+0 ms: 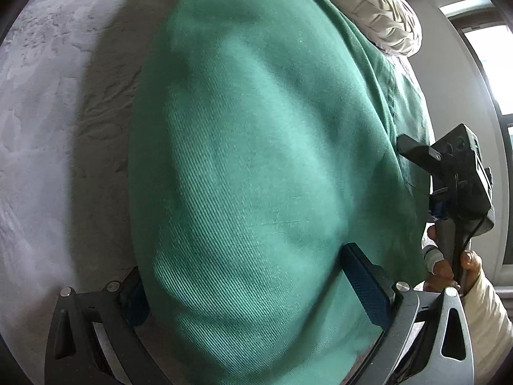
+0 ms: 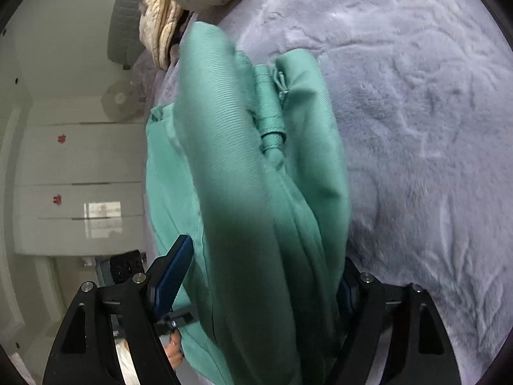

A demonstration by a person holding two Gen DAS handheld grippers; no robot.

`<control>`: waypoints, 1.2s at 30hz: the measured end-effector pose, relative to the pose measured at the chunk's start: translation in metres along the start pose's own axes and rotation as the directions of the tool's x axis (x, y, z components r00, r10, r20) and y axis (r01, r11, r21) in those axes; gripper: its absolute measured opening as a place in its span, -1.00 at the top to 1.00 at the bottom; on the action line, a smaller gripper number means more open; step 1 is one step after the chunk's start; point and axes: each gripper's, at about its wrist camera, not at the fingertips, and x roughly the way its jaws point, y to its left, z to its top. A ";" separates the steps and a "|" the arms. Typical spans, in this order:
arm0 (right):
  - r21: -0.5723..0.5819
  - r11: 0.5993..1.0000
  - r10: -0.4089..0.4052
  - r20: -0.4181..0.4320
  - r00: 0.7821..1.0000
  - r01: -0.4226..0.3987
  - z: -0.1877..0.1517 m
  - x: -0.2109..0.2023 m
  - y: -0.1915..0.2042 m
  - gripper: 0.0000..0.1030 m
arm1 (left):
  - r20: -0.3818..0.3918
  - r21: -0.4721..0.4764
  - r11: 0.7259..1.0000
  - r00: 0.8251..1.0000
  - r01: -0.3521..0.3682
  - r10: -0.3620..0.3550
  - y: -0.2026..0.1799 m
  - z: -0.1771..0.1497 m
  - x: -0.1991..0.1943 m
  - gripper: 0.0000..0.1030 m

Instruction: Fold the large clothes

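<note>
A large green garment (image 1: 256, 147) lies bunched on a grey plush blanket (image 1: 48, 134). In the left wrist view it fills the middle, and my left gripper (image 1: 250, 288) stands open and wide, with the cloth bulging up between its fingers. In the right wrist view the same garment (image 2: 256, 192) shows as a thick folded bundle with a rolled cuff and seam on top. My right gripper (image 2: 259, 282) is open around the near end of this bundle. Its left pad (image 2: 173, 276) stands clear of the cloth, and the right pad is mostly hidden behind the fabric.
A beige knitted pile (image 1: 378, 9) (image 2: 163, 22) lies at the far end of the bed. The blanket (image 2: 416, 134) spreads to the right of the garment. A white wardrobe (image 2: 80, 176) stands beyond the bed's left edge. A hand (image 1: 449, 266) holds the other gripper near a window (image 1: 490, 64).
</note>
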 end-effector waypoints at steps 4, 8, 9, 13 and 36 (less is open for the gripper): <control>0.009 1.000 0.003 -0.008 1.000 -0.003 -0.002 -0.001 0.004 -0.06 | 0.036 0.031 0.999 0.999 -0.011 0.010 -0.009 -0.006 -0.015 -0.50; 0.012 0.994 0.112 0.008 0.994 -0.113 -0.010 -0.009 0.014 0.54 | 0.066 0.065 0.998 0.998 0.010 -0.015 -0.015 -0.011 -0.041 0.04; 0.010 0.991 0.133 0.014 0.991 -0.133 -0.014 -0.011 0.019 0.54 | 0.073 0.069 0.997 0.997 0.020 -0.025 -0.015 -0.012 -0.048 0.08; -0.004 0.983 0.186 0.024 0.982 -0.186 -0.029 -0.018 0.044 0.54 | 0.096 0.102 0.994 0.994 0.039 -0.048 -0.021 -0.023 -0.080 0.09; 0.097 0.993 0.071 -0.076 0.995 -0.064 -0.257 0.111 0.102 0.51 | -0.028 0.055 0.990 0.991 -0.133 0.134 0.145 -0.244 -0.172 -0.14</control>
